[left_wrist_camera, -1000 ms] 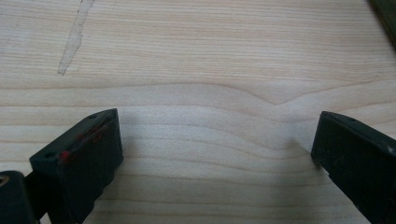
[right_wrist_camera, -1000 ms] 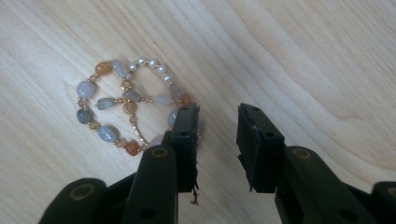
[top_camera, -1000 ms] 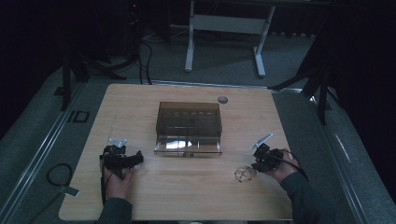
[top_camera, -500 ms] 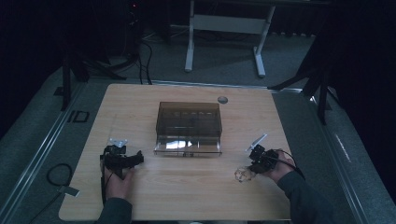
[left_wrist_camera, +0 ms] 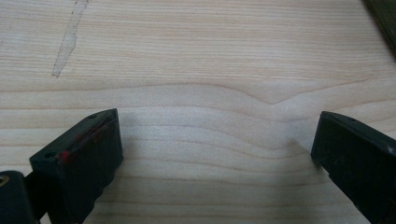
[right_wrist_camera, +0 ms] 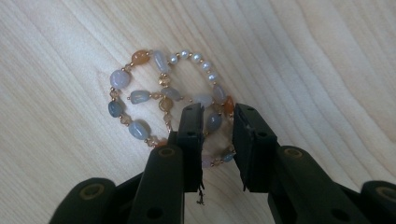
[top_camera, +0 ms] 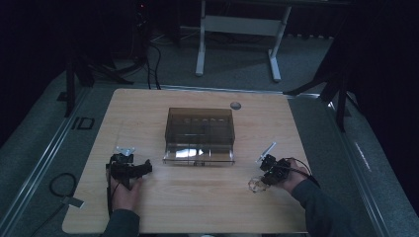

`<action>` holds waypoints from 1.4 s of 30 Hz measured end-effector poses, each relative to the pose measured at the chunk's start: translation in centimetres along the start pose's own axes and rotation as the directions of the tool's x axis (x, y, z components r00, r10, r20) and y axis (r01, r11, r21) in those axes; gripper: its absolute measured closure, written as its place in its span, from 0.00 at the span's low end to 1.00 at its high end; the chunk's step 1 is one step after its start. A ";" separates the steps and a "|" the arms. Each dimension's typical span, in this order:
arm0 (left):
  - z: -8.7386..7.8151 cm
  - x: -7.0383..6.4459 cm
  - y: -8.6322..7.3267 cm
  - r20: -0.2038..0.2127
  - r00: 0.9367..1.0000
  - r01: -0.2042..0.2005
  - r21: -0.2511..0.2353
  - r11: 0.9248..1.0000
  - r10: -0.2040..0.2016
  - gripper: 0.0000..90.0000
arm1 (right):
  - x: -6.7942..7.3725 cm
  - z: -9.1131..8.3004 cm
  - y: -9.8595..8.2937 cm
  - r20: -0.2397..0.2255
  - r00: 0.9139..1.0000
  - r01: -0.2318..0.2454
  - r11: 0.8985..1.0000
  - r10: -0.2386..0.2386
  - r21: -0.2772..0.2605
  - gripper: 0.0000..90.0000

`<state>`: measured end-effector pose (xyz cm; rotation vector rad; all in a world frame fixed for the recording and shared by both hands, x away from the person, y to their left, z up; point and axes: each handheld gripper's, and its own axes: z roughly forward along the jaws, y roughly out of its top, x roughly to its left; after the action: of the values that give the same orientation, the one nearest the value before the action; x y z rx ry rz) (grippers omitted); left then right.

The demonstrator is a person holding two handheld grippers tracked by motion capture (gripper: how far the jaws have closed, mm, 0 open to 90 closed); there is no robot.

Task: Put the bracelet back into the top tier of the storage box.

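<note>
A beaded bracelet of pale blue, orange and pearl beads lies coiled on the wooden table, at the front right in the high view. My right gripper points down onto it, its jaws drawn close around one strand, with a bead between them. In the high view the right gripper sits at the bracelet's edge. My left gripper is open wide over bare wood, and in the high view it rests at the front left.
A smoky transparent box with a clear front flap stands in the middle of the table. A small round grommet sits near the far edge. A pale scuff marks the wood ahead of the left gripper.
My right gripper has moved left and toward the table's front, down onto the bracelet. The left gripper has stayed where it was.
</note>
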<state>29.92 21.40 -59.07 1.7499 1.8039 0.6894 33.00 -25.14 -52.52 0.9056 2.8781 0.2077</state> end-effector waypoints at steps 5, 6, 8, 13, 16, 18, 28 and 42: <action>0.0 0.0 0.0 0.000 1.000 0.000 0.000 1.000 0.000 0.02 | 0.0 0.3 0.1 -0.005 1.000 0.022 1.000 -0.022 0.022 0.79; 0.0 0.0 0.0 -0.001 1.000 0.000 0.000 1.000 0.000 0.02 | 0.0 0.4 0.1 -0.005 1.000 0.022 0.999 -0.022 0.023 0.79; 0.0 0.0 0.0 0.000 1.000 0.000 0.000 1.000 0.000 0.02 | 0.0 0.5 0.2 -0.006 1.000 0.028 0.999 -0.028 0.032 0.78; 0.0 0.0 0.0 0.000 1.000 0.000 0.000 1.000 0.000 0.02 | 0.0 0.8 0.4 -0.013 0.999 0.039 0.998 -0.038 0.057 0.78; 0.0 0.0 0.0 -0.001 1.000 0.000 -0.001 1.000 0.000 0.02 | -0.1 1.0 0.6 -0.017 0.999 0.042 0.997 -0.041 0.068 0.79; 0.0 0.0 0.0 0.001 1.000 0.000 -0.001 1.000 0.000 0.02 | -0.1 1.0 0.8 -0.018 0.999 0.048 0.996 -0.047 0.073 0.79; 0.0 -0.1 0.0 0.004 1.000 -0.005 0.000 1.000 0.005 0.02 | -0.5 0.4 0.8 -0.003 0.999 0.047 0.998 -0.047 0.049 0.70; 0.0 -0.1 0.0 0.006 1.000 -0.006 0.001 1.000 0.006 0.02 | -0.8 1.1 1.1 0.010 0.996 0.090 0.993 -0.091 0.082 0.58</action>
<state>29.92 21.33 -59.07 1.7571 1.7958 0.6857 34.46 -24.62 -53.39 0.7833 2.9255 0.0762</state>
